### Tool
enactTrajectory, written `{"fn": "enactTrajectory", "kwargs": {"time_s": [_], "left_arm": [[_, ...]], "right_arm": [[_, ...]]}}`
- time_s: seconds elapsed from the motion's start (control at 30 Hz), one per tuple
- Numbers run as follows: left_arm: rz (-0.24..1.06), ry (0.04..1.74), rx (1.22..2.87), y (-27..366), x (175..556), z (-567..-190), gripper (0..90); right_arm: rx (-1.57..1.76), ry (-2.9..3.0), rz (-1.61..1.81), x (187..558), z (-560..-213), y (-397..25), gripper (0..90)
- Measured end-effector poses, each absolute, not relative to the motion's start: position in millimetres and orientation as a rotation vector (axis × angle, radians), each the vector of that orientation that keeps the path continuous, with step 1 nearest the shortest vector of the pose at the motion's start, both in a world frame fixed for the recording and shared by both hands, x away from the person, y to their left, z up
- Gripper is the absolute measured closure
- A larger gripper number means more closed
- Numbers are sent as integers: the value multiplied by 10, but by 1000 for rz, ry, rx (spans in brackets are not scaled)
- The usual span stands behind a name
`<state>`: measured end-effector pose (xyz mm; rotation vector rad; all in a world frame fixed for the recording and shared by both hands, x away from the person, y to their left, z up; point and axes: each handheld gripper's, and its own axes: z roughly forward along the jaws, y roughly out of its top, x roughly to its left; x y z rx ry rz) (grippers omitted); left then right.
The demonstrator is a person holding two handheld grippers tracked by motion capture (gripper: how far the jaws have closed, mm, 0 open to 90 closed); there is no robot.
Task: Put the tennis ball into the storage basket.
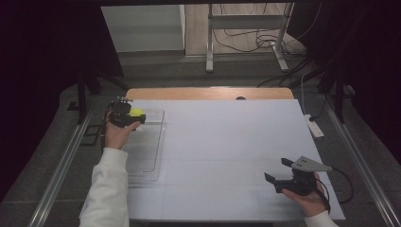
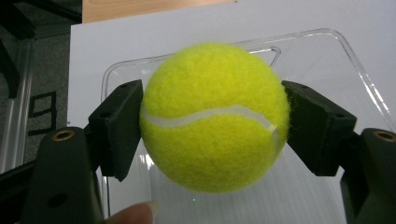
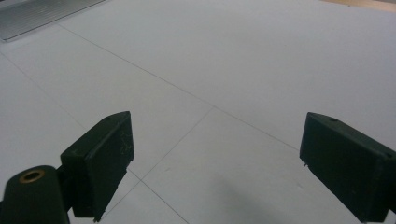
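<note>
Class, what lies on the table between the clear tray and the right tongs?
Nothing: in the high view, bare white sheet stretches from the clear tray to the right tongs.

Your table (image 1: 208, 92) has a wooden top, visible as a strip at the upper centre of the frame. A large white sheet (image 1: 227, 151) covers nearly all of it, ruled with faint grid lines. A clear plastic tray (image 1: 150, 156) lies on the sheet at centre left, along its left edge.
</note>
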<state>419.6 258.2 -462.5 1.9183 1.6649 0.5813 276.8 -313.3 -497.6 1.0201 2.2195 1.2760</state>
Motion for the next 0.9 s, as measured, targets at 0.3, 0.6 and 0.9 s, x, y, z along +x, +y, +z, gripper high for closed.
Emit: {"fn": "enactTrajectory", "kwargs": {"time_s": [0.3,0.6,0.9], "left_arm": [[567,1682,1946,2547,4224,-4679,264],[555,1699,1986,2549,4253,-4734,264],[541,1717,2000,2549,4274,-4779,264]], "right_arm": [[1022,2219,1275,2767,-4975,-3135,102],[1022,2219,1275,2768,-4976,-3135,102],[1023,2219,1270,2769,-4977,-3136,102]]}}
